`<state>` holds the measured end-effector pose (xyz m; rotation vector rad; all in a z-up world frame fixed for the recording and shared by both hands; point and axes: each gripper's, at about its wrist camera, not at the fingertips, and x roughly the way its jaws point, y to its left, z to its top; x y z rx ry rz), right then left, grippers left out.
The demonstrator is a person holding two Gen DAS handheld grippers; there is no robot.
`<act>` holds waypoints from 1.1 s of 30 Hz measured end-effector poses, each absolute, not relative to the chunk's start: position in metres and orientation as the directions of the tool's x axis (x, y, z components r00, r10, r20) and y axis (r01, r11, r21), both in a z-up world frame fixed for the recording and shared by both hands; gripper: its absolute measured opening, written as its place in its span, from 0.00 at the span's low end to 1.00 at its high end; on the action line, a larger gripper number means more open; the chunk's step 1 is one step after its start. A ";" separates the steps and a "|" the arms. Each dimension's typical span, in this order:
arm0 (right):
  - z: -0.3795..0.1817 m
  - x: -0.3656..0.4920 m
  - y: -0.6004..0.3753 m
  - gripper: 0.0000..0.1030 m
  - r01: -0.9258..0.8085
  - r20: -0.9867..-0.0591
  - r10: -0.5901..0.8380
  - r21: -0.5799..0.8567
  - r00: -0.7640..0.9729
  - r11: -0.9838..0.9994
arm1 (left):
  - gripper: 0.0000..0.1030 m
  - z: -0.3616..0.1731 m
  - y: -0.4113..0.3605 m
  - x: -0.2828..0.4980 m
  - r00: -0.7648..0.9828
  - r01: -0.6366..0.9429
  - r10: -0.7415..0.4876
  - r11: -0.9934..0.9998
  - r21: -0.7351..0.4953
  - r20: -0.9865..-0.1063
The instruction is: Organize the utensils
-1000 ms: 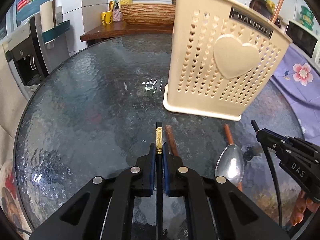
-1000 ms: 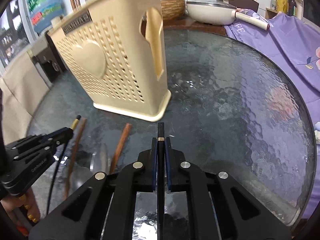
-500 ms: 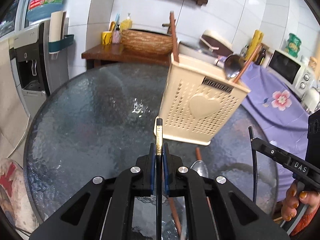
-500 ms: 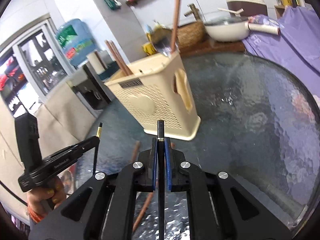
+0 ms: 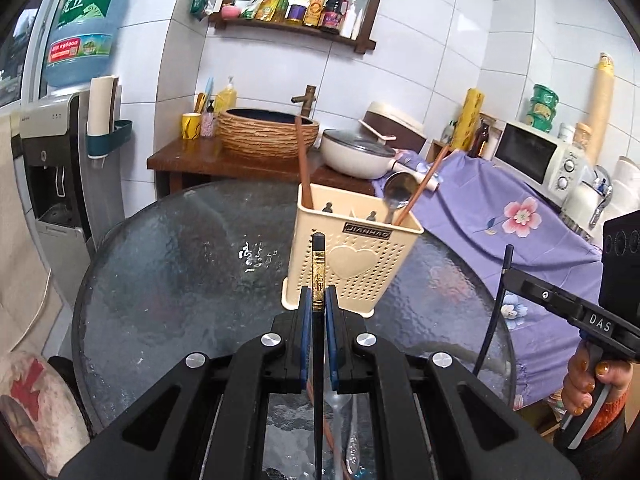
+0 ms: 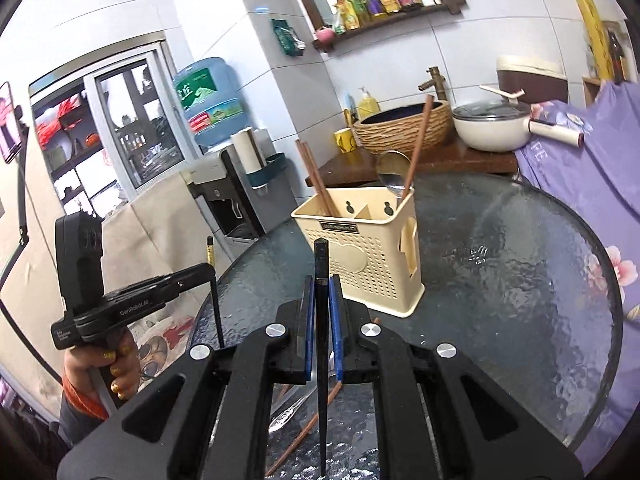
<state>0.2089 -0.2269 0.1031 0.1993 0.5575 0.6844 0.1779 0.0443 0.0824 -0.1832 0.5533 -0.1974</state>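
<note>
**Both grippers loaded, one black chopstick each, held above the table**

The left gripper (image 5: pixel 319 312) is clamped tight on a black chopstick (image 5: pixel 318 268) with a gold band, its blunt end pointing ahead. The right gripper (image 6: pixel 322 312) is likewise closed on the second black chopstick (image 6: pixel 321 264). Each stick lies along the jaw line, presumably so it can be tipped end-first into a slot.

The cream utensil holder (image 5: pixel 352 260) stands upright near the middle of the round glass table (image 5: pixel 172 280), ahead of both grippers. It has divided compartments: brown chopsticks (image 6: pixel 316 178) lean in one end section; a metal spoon (image 6: pixel 394 178) and another brown stick occupy the opposite one.

A spoon (image 6: pixel 288 414) and brown chopsticks (image 6: pixel 304 432) lie loose near the table's near edge, not yet sorted.
</note>
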 end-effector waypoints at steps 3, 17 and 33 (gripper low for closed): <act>0.106 0.203 -0.226 0.08 -0.552 -0.415 0.650 0.342 0.637 0.760 | 0.07 0.084 0.046 0.176 0.830 0.145 -0.250 0.960 -0.239 -0.498; 0.127 0.195 -0.220 0.08 -0.597 -0.395 0.664 0.295 0.635 0.746 | 0.07 0.108 0.047 0.160 0.859 0.165 -0.249 0.962 -0.219 -0.447; 0.159 0.204 -0.214 0.08 -0.624 -0.401 0.661 0.237 0.635 0.744 | 0.07 0.135 0.033 0.173 0.861 0.207 -0.262 0.963 -0.172 -0.436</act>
